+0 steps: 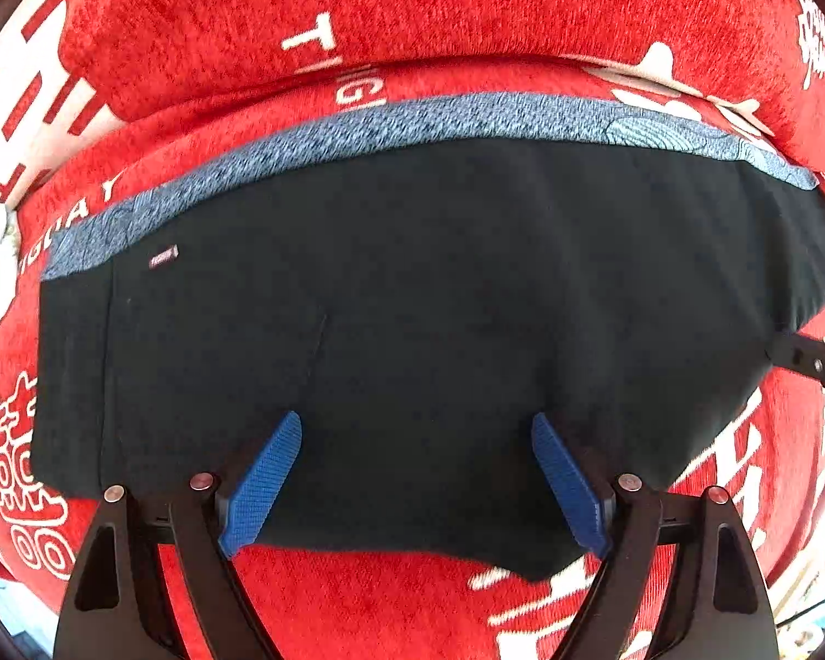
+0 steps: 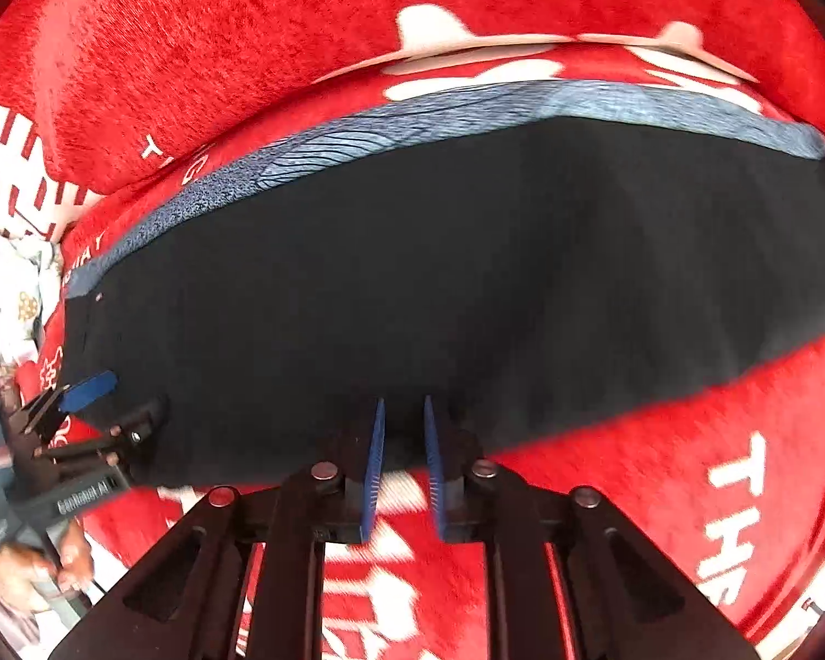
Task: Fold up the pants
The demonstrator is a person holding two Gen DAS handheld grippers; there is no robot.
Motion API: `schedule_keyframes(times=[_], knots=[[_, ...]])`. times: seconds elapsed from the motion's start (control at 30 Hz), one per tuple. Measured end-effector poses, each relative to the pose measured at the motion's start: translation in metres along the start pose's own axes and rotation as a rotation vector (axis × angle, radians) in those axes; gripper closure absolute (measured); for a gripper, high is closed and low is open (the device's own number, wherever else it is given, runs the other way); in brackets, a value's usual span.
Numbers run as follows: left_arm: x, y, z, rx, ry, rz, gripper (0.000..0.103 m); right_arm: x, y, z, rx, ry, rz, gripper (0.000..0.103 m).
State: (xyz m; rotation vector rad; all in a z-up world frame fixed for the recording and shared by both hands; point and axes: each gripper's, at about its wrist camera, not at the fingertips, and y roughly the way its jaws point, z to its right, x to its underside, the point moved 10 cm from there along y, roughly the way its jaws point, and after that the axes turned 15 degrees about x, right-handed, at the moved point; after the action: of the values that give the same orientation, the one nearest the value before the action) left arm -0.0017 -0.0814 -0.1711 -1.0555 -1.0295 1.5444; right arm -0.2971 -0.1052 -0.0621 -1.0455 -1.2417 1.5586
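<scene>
Black pants (image 1: 412, 302) lie flat on a red blanket, with a blue-grey patterned layer (image 1: 412, 121) showing along their far edge. They also fill the right wrist view (image 2: 440, 275). My left gripper (image 1: 415, 423) is open, its blue fingers spread wide over the near edge of the pants, holding nothing. It also shows at the left of the right wrist view (image 2: 91, 390). My right gripper (image 2: 404, 407) has its fingers a narrow gap apart at the near hem of the pants; I cannot tell whether cloth is between them. Its tip shows at the right of the left wrist view (image 1: 808, 357).
A red blanket (image 2: 660, 467) with white lettering covers the surface under the pants. A red cushion (image 1: 412, 0) with white print rises behind. A pale patterned cloth (image 2: 16, 286) lies at the far left.
</scene>
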Motion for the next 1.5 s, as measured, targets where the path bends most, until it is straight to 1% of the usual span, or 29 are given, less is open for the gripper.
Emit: schedule_keyframes(times=[0.03,0.07,0.1,0.17,0.2,0.27,0.37,0.4,0.47,0.5,0.53,0.6,0.63,0.67,0.77,0.87,0.9,0.97,1.07,1.17,1.23,1.27,1.33,1.37,1.4,1.43,1.47,1.5], knots=[[-0.001,0.0,0.0,-0.008,-0.002,-0.01,0.016,0.007,0.001,0.006,0.0,0.021,-0.032,0.088],[-0.002,-0.005,0.004,-0.021,-0.003,-0.02,0.016,0.014,0.002,0.012,0.008,0.044,-0.068,0.078],[-0.003,-0.008,0.006,-0.028,-0.002,-0.024,0.016,0.022,0.002,0.017,0.01,0.068,-0.092,0.073],[-0.004,-0.019,0.017,-0.042,0.004,-0.031,0.016,0.034,-0.006,0.027,-0.06,0.139,-0.117,0.071],[-0.005,-0.022,0.023,-0.039,0.004,-0.033,0.016,0.039,-0.012,0.03,-0.09,0.164,-0.125,0.063],[-0.004,-0.03,0.033,-0.029,0.003,-0.043,0.016,0.048,-0.023,0.035,-0.102,0.177,-0.128,0.055],[0.014,-0.037,0.053,-0.022,0.007,-0.075,0.016,0.063,-0.035,0.038,-0.117,0.191,-0.141,0.053],[0.015,-0.039,0.066,-0.013,0.013,-0.085,0.016,0.067,-0.036,0.04,-0.122,0.203,-0.146,0.052],[0.022,-0.033,0.084,-0.001,0.021,-0.1,0.016,0.074,-0.039,0.048,-0.134,0.234,-0.158,0.049],[0.034,-0.04,0.091,0.004,0.024,-0.107,0.016,0.08,-0.039,0.052,-0.136,0.246,-0.162,0.048],[0.036,-0.036,0.092,0.008,0.025,-0.112,0.016,0.081,-0.038,0.049,-0.138,0.261,-0.168,0.048],[0.038,-0.03,0.11,0.02,0.035,-0.131,0.016,0.085,-0.036,0.051,-0.148,0.289,-0.179,0.048],[0.035,-0.019,0.11,0.023,0.035,-0.136,0.016,0.086,-0.037,0.054,-0.153,0.301,-0.18,0.048],[0.034,-0.016,0.119,0.027,0.043,-0.145,0.016,0.086,-0.037,0.057,-0.154,0.311,-0.179,0.048],[0.027,-0.007,0.136,0.029,0.059,-0.149,0.016,0.082,-0.038,0.079,-0.156,0.341,-0.161,0.048],[0.007,0.001,0.153,0.026,0.069,-0.132,0.016,0.066,-0.037,0.115,-0.161,0.411,-0.124,0.048],[-0.006,0.004,0.159,0.018,0.068,-0.113,0.016,0.059,-0.037,0.128,-0.164,0.438,-0.11,0.048],[-0.023,0.01,0.165,0.006,0.056,-0.092,0.016,0.042,-0.034,0.163,-0.167,0.512,-0.077,0.048],[-0.058,0.028,0.174,0.003,-0.001,-0.055,0.016,0.012,-0.028,0.221,-0.172,0.638,-0.014,0.048],[-0.082,0.048,0.178,-0.01,-0.022,-0.034,0.016,-0.016,-0.018,0.275,-0.156,0.748,0.041,0.048],[-0.088,0.061,0.183,-0.008,-0.04,-0.036,0.016,-0.03,-0.004,0.309,-0.121,0.812,0.048,0.048],[-0.087,0.07,0.186,-0.012,-0.051,-0.047,0.016,-0.035,0.0,0.318,-0.119,0.829,0.049,0.048],[-0.085,0.081,0.188,-0.027,-0.065,-0.057,0.016,-0.042,0.01,0.332,-0.135,0.85,0.052,0.049],[-0.085,0.081,0.188,-0.038,-0.069,-0.033,0.014,-0.047,0.014,0.334,-0.151,0.842,0.05,0.053],[-0.086,0.081,0.187,-0.047,-0.069,-0.028,0.013,-0.048,0.018,0.334,-0.144,0.825,0.034,0.061],[-0.085,0.081,0.187,-0.047,-0.07,-0.027,0.013,-0.049,0.019,0.334,-0.133,0.812,0.031,0.072],[-0.085,0.08,0.187,-0.046,-0.073,-0.028,0.013,-0.049,0.016,0.335,-0.138,0.799,0.035,0.086],[-0.085,0.081,0.186,-0.043,-0.078,-0.033,0.013,-0.048,0.012,0.335,-0.144,0.792,0.046,0.091]])
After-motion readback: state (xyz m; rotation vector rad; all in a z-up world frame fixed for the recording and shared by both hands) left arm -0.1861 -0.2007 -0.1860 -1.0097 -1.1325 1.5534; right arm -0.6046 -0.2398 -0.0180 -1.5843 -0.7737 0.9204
